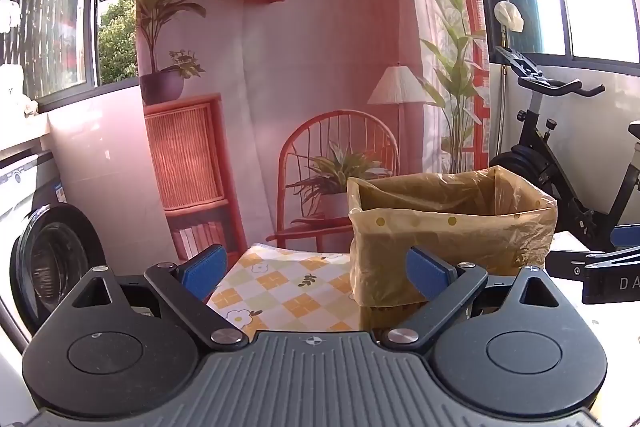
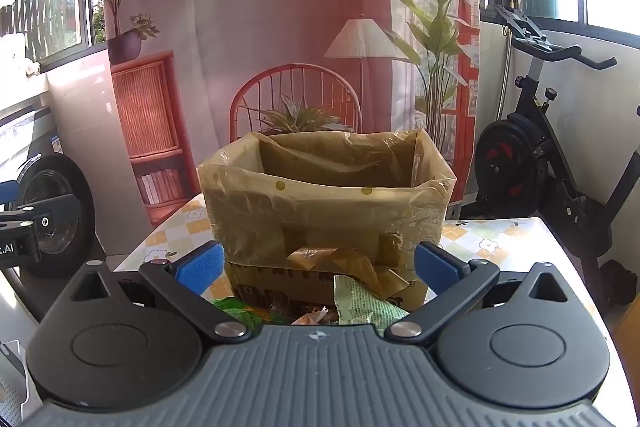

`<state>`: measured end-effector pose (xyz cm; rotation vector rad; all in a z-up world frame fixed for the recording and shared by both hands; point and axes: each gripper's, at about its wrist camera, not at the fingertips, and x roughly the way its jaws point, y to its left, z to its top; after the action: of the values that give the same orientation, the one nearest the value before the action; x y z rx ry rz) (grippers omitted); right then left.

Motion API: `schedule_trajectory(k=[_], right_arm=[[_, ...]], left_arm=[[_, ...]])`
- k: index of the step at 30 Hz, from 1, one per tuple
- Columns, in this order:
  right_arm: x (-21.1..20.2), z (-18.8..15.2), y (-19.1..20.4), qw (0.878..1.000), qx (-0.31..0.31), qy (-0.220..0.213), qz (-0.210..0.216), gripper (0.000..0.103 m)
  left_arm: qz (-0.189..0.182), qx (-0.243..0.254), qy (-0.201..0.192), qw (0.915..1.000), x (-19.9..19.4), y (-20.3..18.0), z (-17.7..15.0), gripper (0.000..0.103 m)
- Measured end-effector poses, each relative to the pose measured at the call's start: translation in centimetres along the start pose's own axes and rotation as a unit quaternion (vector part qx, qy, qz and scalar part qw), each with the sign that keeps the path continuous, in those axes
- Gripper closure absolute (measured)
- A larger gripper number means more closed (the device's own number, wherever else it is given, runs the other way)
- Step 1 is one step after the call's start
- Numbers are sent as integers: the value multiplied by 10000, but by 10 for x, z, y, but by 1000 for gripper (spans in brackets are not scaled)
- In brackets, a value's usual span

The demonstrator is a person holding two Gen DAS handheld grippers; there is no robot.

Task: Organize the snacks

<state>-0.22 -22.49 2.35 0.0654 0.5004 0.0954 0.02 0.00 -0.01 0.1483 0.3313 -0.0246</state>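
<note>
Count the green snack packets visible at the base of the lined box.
2: one green packet left, one right, between the right claw's pads; more may be hidden below.

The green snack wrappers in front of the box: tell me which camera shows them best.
The right wrist view. The green snack wrappers lie at the foot of the bag-lined box, low between the open right gripper fingers. The left wrist view shows the box and tablecloth, but no wrappers.

A home balcony: washing machine (image 1: pixel 48 267), exercise bike (image 2: pixel 536 155) (printed living-room backdrop (image 1: pixel 280 67) behind).
</note>
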Motion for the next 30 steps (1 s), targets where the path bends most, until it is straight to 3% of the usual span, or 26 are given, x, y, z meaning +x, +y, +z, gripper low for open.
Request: schedule_trajectory(k=[30], right_arm=[[0, -1, 0, 10000, 11, 8, -1, 0]], left_arm=[[-10, -34, 4, 10000, 0, 0, -1, 4]])
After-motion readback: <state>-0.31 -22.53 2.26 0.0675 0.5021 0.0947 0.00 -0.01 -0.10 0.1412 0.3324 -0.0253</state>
